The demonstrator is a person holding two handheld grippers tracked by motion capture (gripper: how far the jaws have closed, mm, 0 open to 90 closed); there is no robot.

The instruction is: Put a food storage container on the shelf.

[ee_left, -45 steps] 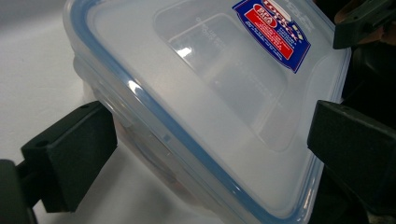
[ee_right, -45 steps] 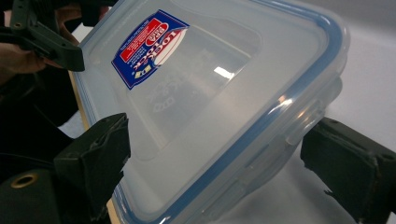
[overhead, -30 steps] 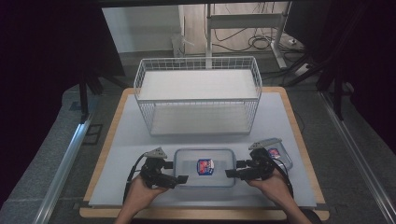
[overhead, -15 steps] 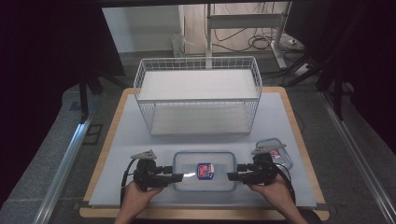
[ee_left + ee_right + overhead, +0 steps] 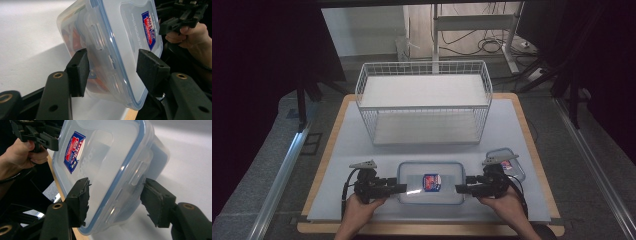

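2 grippers now flank the lidded plastic container (image 5: pixel 430 182) at the near middle of the counter (image 5: pixel 517 125), 1 at each short end. Since a second ago the left gripper (image 5: pixel 400 188) has slid in from the left and its jaws have just been closing, so the container's left end with its latch now sits between its pads (image 5: pixel 79 70); in the left gripper view 1 pad lies against the box wall below the rim while the other looks just clear of the lid, so we would not call it clamped yet. The right gripper (image 5: pixel 461 189) has kept its place at the right end, its jaws set part-way around the lid edge and latch, and we cannot tell whether its pads (image 5: pixel 80 195) press. We judge this a 2-handed pickup about to begin, with the container resting flat on the counter. Counting: 1 large container with a red and blue label (image 5: pixel 431 181), 1 smaller lidded box (image 5: pixel 512 167) behind the right hand, and 1 white wire basket (image 5: pixel 424 102) with 2 levels at the far side.
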